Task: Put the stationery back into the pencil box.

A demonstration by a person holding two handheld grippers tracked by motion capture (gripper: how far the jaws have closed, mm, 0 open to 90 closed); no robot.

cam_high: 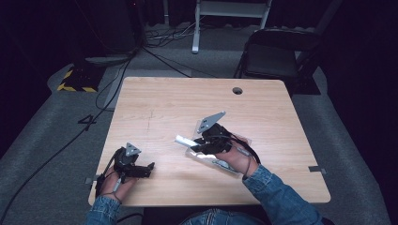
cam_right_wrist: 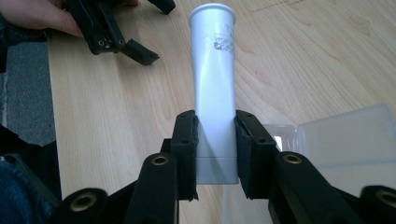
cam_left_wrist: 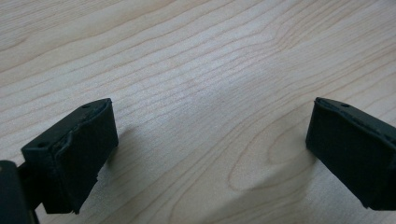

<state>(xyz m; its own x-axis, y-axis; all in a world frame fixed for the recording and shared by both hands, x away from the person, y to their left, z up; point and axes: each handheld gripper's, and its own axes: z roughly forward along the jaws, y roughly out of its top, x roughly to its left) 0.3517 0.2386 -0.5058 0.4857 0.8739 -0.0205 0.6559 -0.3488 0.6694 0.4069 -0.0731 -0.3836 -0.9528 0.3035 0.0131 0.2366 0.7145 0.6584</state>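
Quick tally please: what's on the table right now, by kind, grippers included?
Black grippers: 2, the left gripper and the right gripper
White tube, clamped in the right gripper's jaws: 1
Clear plastic case, lying open: 1
Total: 4

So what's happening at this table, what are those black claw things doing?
A person sits at a wooden table with a gripper in each hand. The right gripper is clamped on a white tube, holding it over the table beside an open clear plastic box. The left gripper rests near the table's edge with its jaws wide apart and nothing between them.
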